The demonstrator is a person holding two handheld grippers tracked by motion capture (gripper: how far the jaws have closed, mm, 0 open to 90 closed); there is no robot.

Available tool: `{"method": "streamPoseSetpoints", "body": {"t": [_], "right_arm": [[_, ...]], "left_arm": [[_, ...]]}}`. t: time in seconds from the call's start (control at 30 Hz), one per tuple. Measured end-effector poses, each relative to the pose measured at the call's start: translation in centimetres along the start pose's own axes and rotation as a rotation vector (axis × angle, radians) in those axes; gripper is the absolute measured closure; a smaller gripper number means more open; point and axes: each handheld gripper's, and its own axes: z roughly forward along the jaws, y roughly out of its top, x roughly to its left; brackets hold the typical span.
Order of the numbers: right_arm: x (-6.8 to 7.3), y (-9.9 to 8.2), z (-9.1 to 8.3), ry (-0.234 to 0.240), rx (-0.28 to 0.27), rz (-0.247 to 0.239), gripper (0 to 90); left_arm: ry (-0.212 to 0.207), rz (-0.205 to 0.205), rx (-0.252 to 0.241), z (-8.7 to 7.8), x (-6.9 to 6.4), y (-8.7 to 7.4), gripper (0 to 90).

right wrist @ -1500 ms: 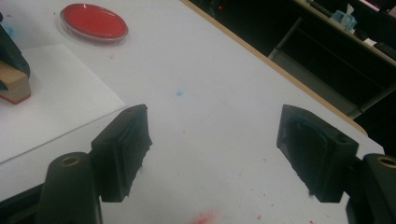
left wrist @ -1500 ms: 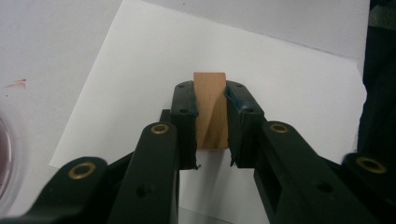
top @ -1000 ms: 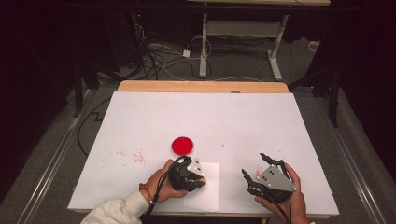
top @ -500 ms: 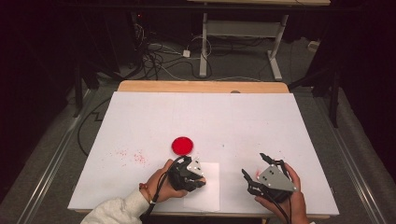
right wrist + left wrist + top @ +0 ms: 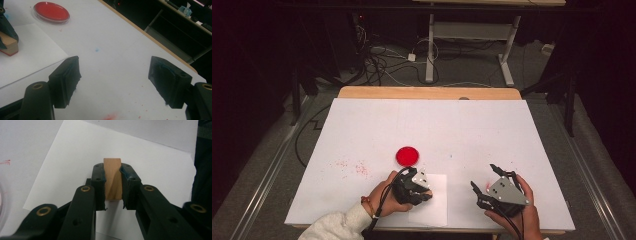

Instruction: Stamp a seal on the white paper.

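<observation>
On one paper sheet (image 5: 75,157) — one wooden block (image 5: 113,178), one red dish (image 5: 407,156) beside.

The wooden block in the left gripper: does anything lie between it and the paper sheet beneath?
Nothing visible does. The left gripper is shut on the wooden block, which sits over the bare paper sheet. The red dish lies off the sheet, farther up the table.

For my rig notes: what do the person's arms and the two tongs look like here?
Both tongs are black, with two flat jaws on linked arms pinned by brass-coloured rivets. The right tongs carry a grey three-cornered plate with a small red light, and their pads show bluish smears. A black cable trails from the left tongs. The left arm wears a white sleeve and a reddish wristband.
</observation>
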Motion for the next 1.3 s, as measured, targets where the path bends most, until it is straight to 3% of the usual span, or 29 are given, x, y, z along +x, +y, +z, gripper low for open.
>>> {"method": "streamPoseSetpoints", "body": {"t": [0.37,0.5,0.6,0.87,1.1,1.3], "right_arm": [[0.1,0.0,0.1,0.005,0.002,-0.008,25.8],[0.1,0.1,0.0,0.004,0.000,-0.009,25.9],[0.1,0.1,-0.1,0.005,-0.004,-0.009,25.9],[-0.2,-0.1,-0.2,0.003,-0.005,-0.007,25.8],[-0.1,0.1,-0.3,-0.001,-0.010,-0.011,26.0],[-0.1,0.0,-0.3,0.002,-0.010,-0.012,26.0]], "left_arm": [[0.009,0.001,0.000,0.0,-0.1,0.0,73.8],[0.041,0.021,0.015,0.0,-0.6,0.2,73.8],[0.035,0.016,0.021,-0.1,-0.5,0.4,73.8],[0.053,0.004,-0.071,-2.7,0.1,0.6,73.7],[0.098,-0.017,-0.094,-4.3,1.1,0.1,73.7],[0.137,-0.058,-0.124,-5.7,2.4,-0.5,73.7]]}}
